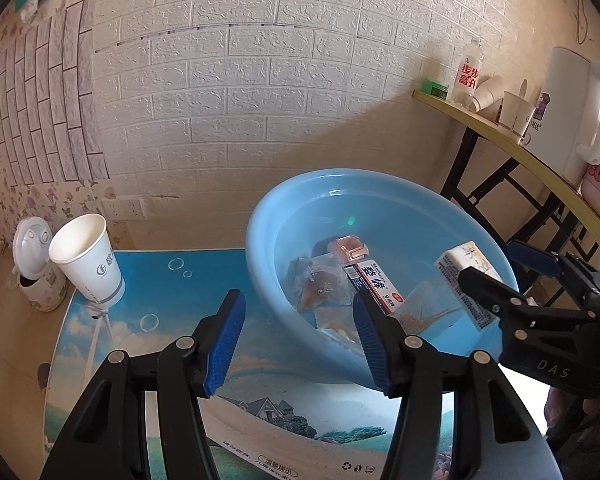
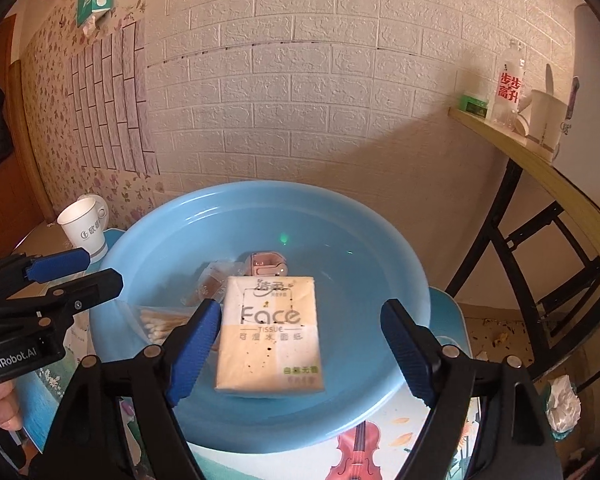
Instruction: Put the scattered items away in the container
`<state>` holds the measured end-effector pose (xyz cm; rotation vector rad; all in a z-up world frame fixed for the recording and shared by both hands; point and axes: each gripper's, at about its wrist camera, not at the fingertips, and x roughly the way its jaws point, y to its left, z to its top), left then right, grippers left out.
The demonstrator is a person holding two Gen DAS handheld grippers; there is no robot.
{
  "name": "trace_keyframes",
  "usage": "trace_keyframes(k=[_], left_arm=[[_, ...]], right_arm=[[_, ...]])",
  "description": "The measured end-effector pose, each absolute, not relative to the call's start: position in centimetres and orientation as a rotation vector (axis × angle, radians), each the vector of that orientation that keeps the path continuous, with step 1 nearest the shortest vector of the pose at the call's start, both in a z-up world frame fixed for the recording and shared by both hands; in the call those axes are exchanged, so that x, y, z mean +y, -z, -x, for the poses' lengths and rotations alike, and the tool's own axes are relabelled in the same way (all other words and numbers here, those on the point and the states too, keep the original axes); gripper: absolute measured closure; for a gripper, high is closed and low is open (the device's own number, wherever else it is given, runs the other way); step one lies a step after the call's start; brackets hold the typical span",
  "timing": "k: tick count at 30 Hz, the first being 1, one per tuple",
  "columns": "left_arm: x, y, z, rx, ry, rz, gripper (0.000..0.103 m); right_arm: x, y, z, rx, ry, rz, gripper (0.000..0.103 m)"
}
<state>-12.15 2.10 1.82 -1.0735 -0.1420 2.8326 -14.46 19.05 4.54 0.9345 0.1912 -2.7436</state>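
Fingers apart on both grippers; cream "Face" tissue pack [image 2: 269, 334] over blue basin [image 2: 380, 240].

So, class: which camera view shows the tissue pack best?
The right wrist view: the tissue pack faces the camera, its "Face" print readable, above the blue basin. The left wrist view shows the tissue pack edge-on, partly hidden by the right tongs.

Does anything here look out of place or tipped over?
Yes. On the shelf, one paper cup lies on its side beside the bottle. The tissue pack is tilted over the basin, between the open right gripper fingers. Crumpled paper lies on the floor.
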Motion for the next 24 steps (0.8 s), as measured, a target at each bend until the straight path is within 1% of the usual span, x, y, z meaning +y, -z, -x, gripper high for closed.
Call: trace_keyframes(k=[4,8,12,16,21,24], left_arm=[[1.7,-1.8,11.8,-0.155,-2.837,1.075,0.049],[1.5,-2.0,11.6,-0.156,-2.842,1.071,0.049],[1.2,-2.0,11.5,-0.163,-2.848,1.072,0.049],[0.9,-2.1,11.3,-0.172,-2.851,1.070,0.049],[0.6,-2.1,10.9,-0.168,-2.855,1.073,0.049],[0.4,-2.0,10.5,-0.165,-2.861,1.082,0.046]], right_arm=[[19.2,-4.8,14.2,0.292,2.796,-0.939,0.020],[20.0,-4.7,14.2,0.274,2.812,-0.961,0.020],[20.4,-4.7,14.1,0.315,2.881,-0.964,0.020],[21.0,-4.8,14.4,0.270,2.870,-0.979,0.020],[20.5,-4.8,14.0,0.295,2.853,-0.976,0.020],[20.4,-4.6,13.8,0.289,2.846,-0.987,0.020]])
